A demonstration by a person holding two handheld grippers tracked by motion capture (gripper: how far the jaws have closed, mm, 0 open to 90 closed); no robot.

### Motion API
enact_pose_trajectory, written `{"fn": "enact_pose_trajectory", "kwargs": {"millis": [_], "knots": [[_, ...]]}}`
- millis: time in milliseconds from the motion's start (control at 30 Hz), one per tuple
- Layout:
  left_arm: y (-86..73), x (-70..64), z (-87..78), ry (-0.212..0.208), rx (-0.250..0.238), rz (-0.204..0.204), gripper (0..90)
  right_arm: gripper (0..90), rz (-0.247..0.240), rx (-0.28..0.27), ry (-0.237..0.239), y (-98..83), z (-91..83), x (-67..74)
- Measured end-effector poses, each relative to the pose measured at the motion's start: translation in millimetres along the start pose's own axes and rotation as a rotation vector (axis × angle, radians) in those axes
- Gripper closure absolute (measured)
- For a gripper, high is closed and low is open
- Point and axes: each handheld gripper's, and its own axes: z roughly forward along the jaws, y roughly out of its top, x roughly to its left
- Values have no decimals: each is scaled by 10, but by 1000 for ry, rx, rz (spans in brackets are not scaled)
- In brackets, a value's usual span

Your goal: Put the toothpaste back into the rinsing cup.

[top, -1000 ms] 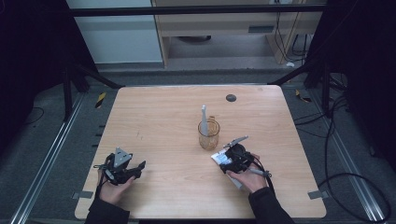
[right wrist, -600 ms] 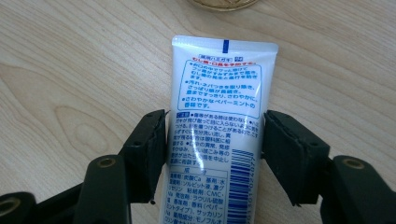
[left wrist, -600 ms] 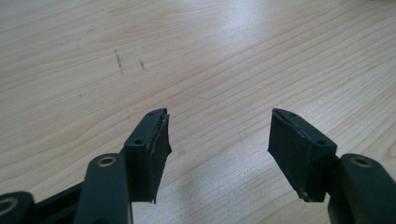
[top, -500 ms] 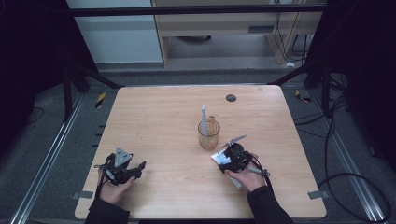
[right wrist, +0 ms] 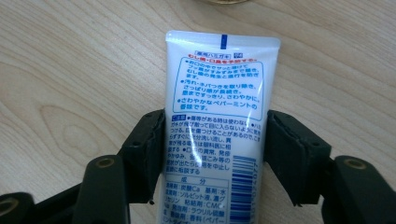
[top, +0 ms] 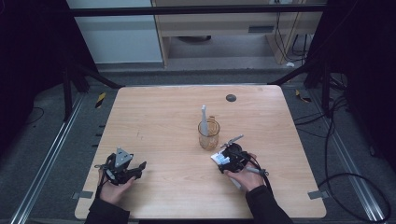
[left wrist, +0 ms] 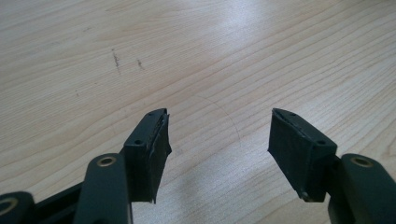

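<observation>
Tube (right wrist: 215, 135) between my right gripper (right wrist: 215, 158) jaws: glossy white plastic, smooth, glare on print. My pads (right wrist: 148, 154): matt black rubbery, edges rough. Table (left wrist: 196, 56) under my left gripper (left wrist: 217, 154): pale wood grain, satin, few scuffs. Cup (top: 208, 134) just ahead: clear amber, looks like plastic or glass.

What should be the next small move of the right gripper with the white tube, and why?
Probably lift the white tube a little off the table. The right gripper has its fingers against both edges of the tube, which appears to lie flat on the wood just in front of the amber glass cup. Raising it first would free it to be carried toward the cup.
</observation>
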Motion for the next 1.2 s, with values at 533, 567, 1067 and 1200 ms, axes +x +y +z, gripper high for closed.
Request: {"fn": "enact_pose_trajectory", "kwargs": {"millis": [533,567,1067,1200], "knots": [[0,4,0,0,1,-1,372,671,23,-13,11,4,-111,-8],[-1,4,0,0,1,-1,373,676,24,-11,10,4,-116,-9],[0,6,-9,1,-3,-2,372,693,51,-159,40,-28,-571,-59],[1,5,-7,1,-2,0,372,693,51,-238,40,-39,-727,-87]]}}
